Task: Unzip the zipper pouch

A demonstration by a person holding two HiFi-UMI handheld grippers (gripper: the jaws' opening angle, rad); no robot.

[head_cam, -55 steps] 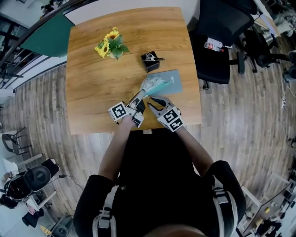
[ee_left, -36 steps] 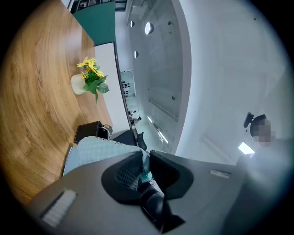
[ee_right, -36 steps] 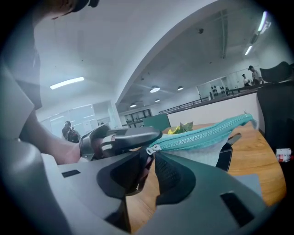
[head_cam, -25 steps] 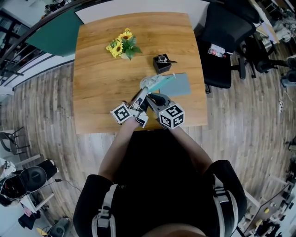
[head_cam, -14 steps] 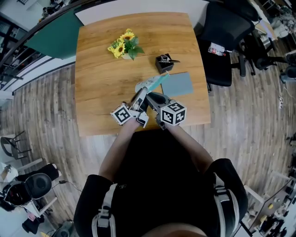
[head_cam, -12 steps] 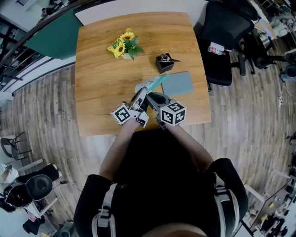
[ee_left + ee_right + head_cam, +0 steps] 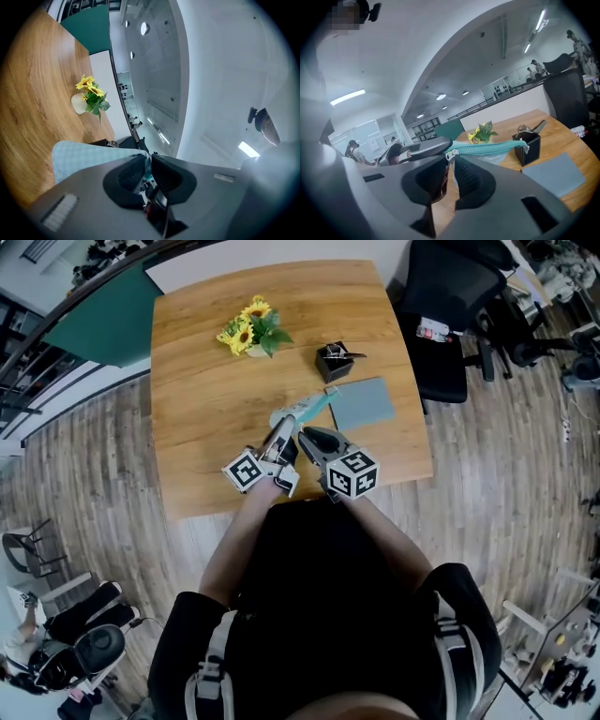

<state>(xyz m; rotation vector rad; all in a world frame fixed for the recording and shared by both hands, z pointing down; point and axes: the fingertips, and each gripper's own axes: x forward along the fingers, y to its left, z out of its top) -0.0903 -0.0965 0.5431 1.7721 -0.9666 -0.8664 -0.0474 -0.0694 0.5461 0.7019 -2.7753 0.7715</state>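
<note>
A pale checked zipper pouch [image 7: 291, 415] with a teal zipper [image 7: 318, 405] is held up over the wooden table [image 7: 192, 390] between both grippers. In the left gripper view, my left gripper [image 7: 149, 165] is shut on the pouch [image 7: 82, 157] at its near end; its jaws have just been closing with the fabric between them. In the right gripper view, the zipper [image 7: 487, 148] runs away from me, and my right gripper [image 7: 450, 174] is shut on the small pull tab [image 7: 450, 156] hanging at its near end. Seen from the head, the left gripper [image 7: 283, 435] and right gripper [image 7: 306, 436] meet tip to tip.
A grey-blue mat [image 7: 362, 402] lies right of the pouch. Behind it stands a black box [image 7: 334, 361] with a clip, and a small pot of sunflowers [image 7: 249, 330] is at the back left. A dark office chair [image 7: 441, 296] stands off the table's right edge.
Both grippers have carried the pouch a little to the left, off the grey-blue mat. The right gripper has rolled slightly. Both grips are unchanged.
</note>
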